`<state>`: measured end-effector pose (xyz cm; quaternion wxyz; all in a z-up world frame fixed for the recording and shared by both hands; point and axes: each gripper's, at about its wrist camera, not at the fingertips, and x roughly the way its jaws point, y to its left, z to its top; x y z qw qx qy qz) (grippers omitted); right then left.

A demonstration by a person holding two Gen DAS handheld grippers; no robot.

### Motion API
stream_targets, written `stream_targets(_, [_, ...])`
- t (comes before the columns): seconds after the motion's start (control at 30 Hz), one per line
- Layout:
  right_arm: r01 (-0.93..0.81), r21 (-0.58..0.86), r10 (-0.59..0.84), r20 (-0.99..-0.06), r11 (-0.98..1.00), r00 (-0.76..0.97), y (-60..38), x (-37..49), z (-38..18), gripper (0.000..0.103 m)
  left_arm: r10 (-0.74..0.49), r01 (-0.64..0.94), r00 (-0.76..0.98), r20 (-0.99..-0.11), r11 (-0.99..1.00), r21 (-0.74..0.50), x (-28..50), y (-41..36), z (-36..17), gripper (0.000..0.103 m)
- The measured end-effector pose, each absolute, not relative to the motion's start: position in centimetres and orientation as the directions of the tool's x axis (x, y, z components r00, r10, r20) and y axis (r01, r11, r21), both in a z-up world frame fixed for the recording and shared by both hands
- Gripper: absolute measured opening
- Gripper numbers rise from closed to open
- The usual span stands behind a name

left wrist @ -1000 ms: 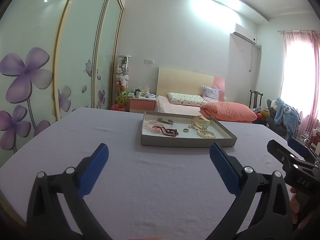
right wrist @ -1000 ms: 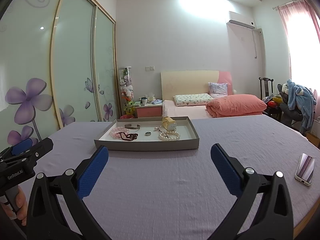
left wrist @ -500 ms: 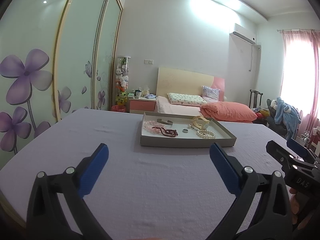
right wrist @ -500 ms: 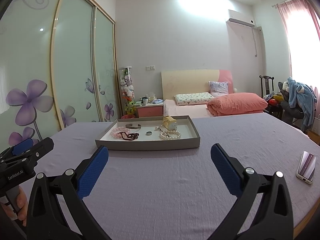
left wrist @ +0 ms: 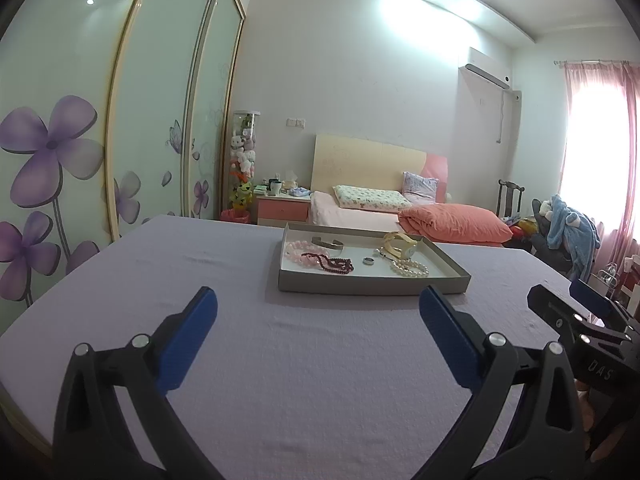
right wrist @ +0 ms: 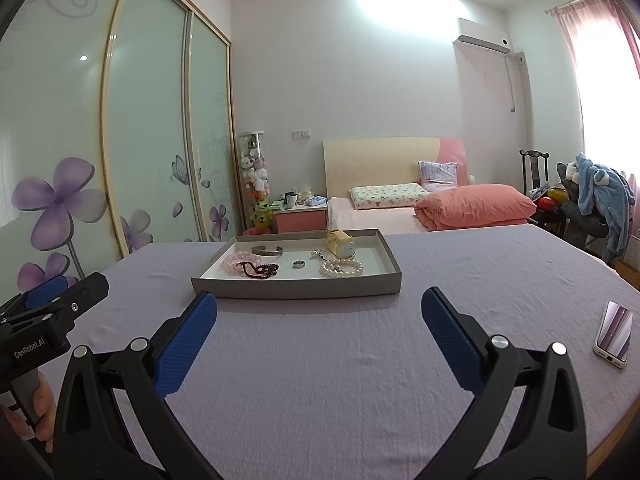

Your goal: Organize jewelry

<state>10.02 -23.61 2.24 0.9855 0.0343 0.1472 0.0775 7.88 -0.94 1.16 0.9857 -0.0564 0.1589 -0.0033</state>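
Both tools hover low over a lavender tablecloth (right wrist: pixel 320 360). The left gripper (left wrist: pixel 318 312) and right gripper (right wrist: pixel 319 312) fill the bottom of their frames, blue pads spread wide, holding nothing. Past them, at frame centre, a shallow grey tray (right wrist: pixel 296 288) holds a pink bead bracelet (right wrist: pixel 236 259), dark red beads (right wrist: pixel 260 269), a silver cuff (right wrist: pixel 267 250), a ring (right wrist: pixel 298 265), pearls (right wrist: pixel 341 268) and a yellow watch (right wrist: pixel 341 245). A phone (right wrist: pixel 614 334) lies lower right. Reaching one piece at a time, pinching low, should prevent tangles.
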Motion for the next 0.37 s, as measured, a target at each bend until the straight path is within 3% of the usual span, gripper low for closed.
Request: stream_targets(0.37, [-0.144,0.089,0.164,-0.284,0.986,0.945,-23.54,9.92,2.25,0.101,-0.023,-0.014,0.949,-0.313,0.993,-0.117,7.7,-0.85,1.42,0.099])
